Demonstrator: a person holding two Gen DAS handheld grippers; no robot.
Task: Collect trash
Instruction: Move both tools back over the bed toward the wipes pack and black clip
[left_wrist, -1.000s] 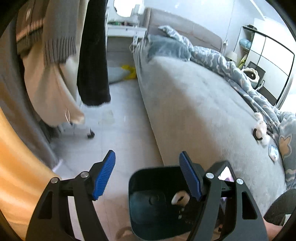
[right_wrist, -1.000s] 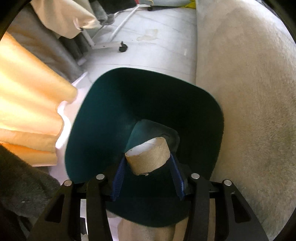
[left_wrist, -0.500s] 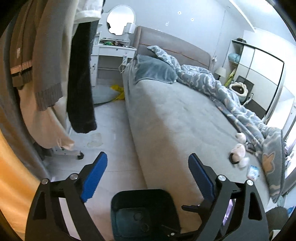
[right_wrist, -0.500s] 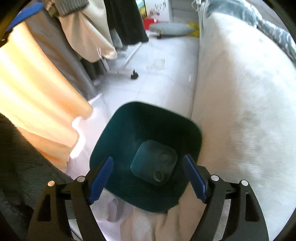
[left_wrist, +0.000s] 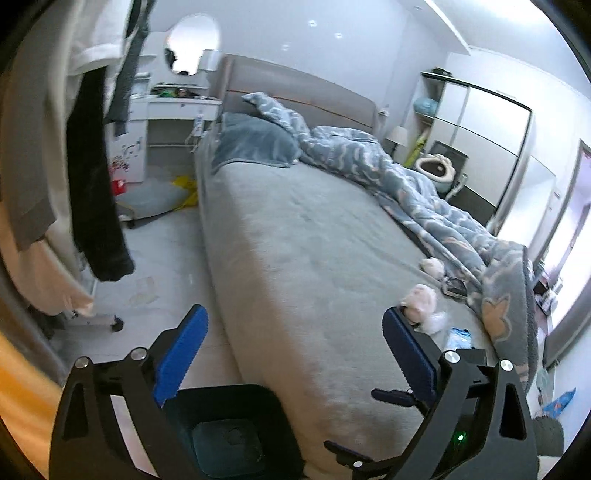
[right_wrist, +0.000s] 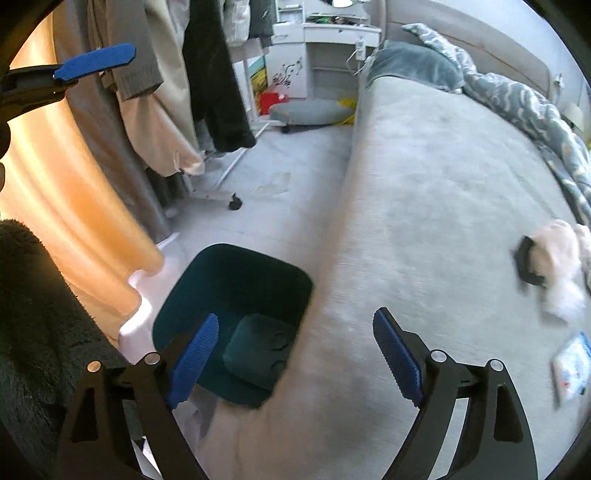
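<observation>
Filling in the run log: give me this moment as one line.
left gripper: open, empty | right gripper: open, empty | bin: on floor beside bed | wrapper: on bed, uncollected

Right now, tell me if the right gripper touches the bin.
Apart. The right wrist view shows the right gripper open above the bin, holding nothing.

Grey bed (left_wrist: 314, 236) filled frame, blue patterned duvet (left_wrist: 424, 192) bunched along far side. Blue pillow (left_wrist: 255, 142) lay at headboard. Clothes (right_wrist: 207, 74) hung on rack beside orange curtain (right_wrist: 74, 192). White vanity (left_wrist: 177, 110) stood under round mirror (left_wrist: 192, 44).
</observation>
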